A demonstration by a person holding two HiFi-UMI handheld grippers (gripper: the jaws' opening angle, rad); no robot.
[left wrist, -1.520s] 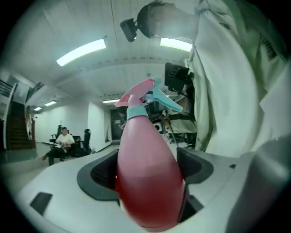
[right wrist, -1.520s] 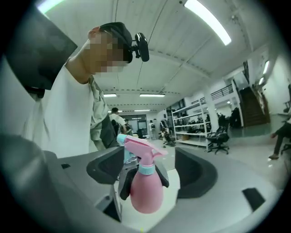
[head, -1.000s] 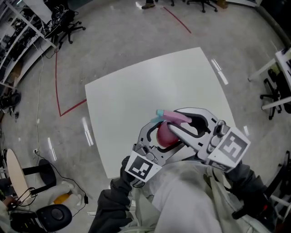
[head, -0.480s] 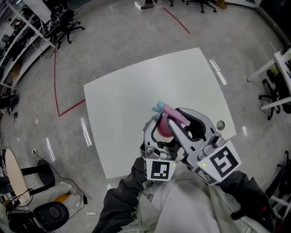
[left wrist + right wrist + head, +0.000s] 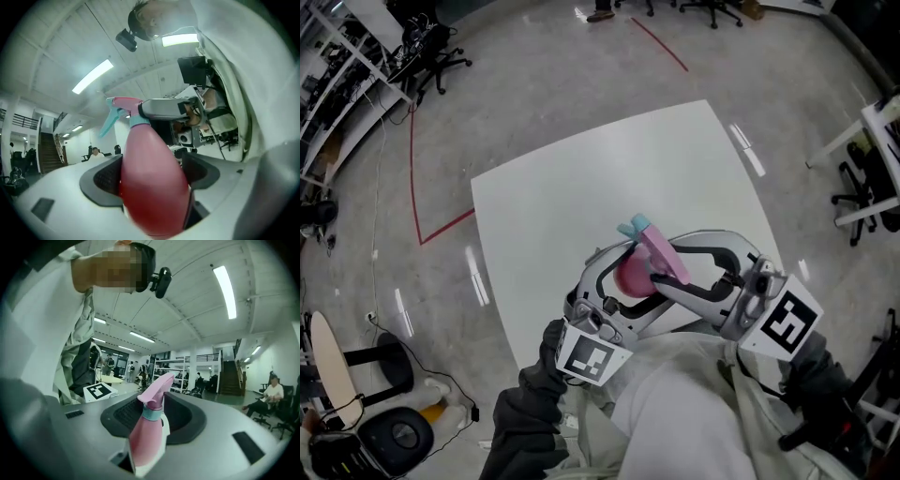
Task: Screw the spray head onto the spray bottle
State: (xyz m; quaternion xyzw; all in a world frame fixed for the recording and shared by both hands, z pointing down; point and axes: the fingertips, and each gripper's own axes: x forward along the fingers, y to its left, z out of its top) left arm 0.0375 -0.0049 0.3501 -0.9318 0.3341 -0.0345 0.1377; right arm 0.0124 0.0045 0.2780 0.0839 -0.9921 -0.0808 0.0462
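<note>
Left gripper point(image 5: 151, 174)'s jaws clench the spray bottle point(image 5: 630, 274). Right gripper point(image 5: 152, 420)'s jaws, just opened slightly, grasp its spray head point(image 5: 157, 389).

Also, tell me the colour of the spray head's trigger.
Teal; the trigger shows best in the left gripper view.

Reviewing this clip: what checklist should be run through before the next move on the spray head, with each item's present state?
1. Left grip: ok, the left gripper has its jaws pressed on the red bottle.
2. Right grip: ok, the spray head stands between the jaws of the right gripper, which have just been opening slightly.
3. Seating: ok, the teal collar sits on the bottle's neck.
4. Head screwed fully tight: cannot tell.
5. Position: ok, both are held over the white table.
</note>
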